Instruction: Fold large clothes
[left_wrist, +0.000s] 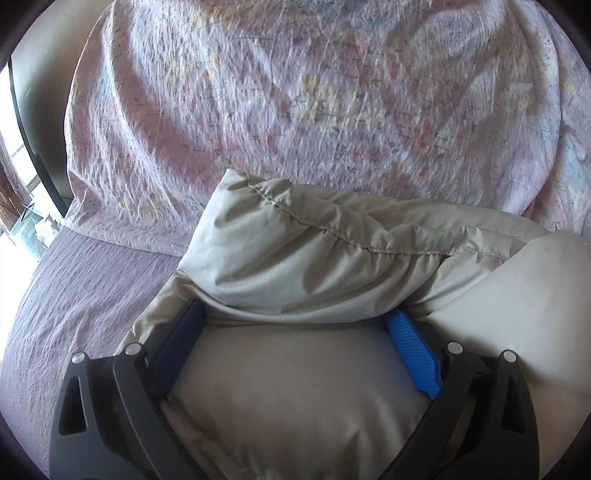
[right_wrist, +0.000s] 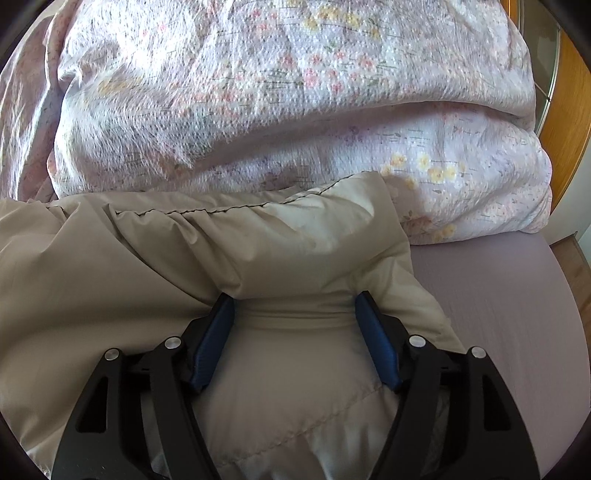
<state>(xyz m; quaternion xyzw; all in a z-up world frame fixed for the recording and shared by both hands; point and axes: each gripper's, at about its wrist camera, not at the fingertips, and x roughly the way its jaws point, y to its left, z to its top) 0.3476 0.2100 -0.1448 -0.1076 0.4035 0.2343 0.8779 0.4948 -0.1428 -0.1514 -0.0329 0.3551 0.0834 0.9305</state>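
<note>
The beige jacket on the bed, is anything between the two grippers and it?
Nothing visible is. The left gripper and the right gripper both sit right on the beige jacket, jaws apart with its puffy fabric bulging between them. The flowered duvet lies behind the jacket, not in the way.

The beige padded jacket (left_wrist: 295, 251) lies bunched on the mauve bed sheet (left_wrist: 85, 295), its puffy, lightly glossy fabric rumpled into soft folds — a gathered, stitched seam runs across its upper fold from about ten o'clock toward three o'clock in the left wrist view. In the right wrist view the jacket (right_wrist: 184, 258) fills the lower left, its far corner rising toward twelve o'clock against the floral duvet (right_wrist: 295, 92) — a quilted line of stitching crosses the panel at six o'clock.
</note>
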